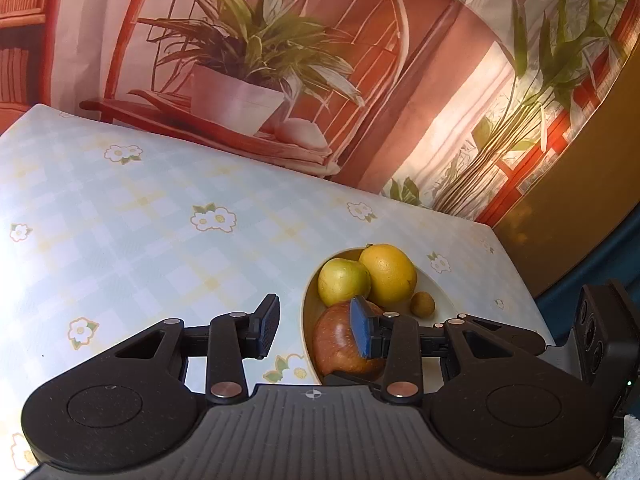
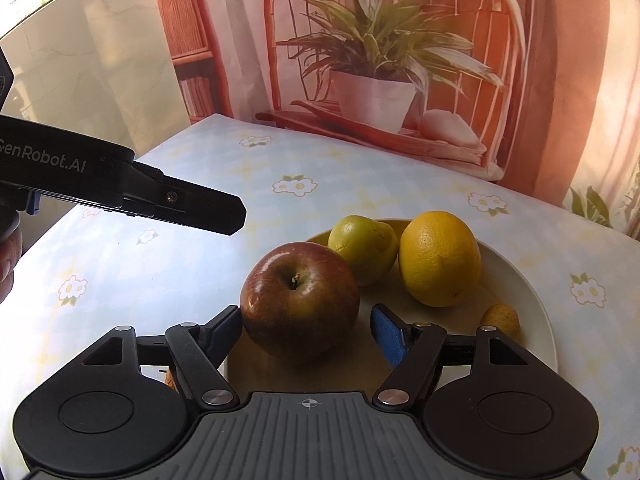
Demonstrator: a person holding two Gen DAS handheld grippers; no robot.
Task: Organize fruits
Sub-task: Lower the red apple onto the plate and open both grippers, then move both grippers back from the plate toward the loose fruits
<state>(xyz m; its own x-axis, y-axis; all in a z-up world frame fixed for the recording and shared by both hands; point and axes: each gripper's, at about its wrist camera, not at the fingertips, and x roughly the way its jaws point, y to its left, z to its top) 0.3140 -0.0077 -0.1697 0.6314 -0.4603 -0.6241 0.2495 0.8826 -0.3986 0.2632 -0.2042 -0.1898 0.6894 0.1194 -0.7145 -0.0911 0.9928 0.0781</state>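
The round dark-red apple (image 2: 300,300) sat stem-up in the cream plate (image 2: 532,320), the right gripper (image 2: 306,334) straddling it loosely; green pear (image 2: 362,250) and orange (image 2: 440,258) crowded behind. The left gripper (image 1: 314,326) hung empty, fingers apart.

One red apple (image 2: 300,300), one green apple (image 2: 362,250), one orange (image 2: 439,258), one small fruit (image 2: 500,318), one plate (image 2: 536,320).

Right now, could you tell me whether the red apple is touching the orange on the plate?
Apart. The right wrist view shows bare plate between the red apple and the orange; the green fruit sits between them farther back.
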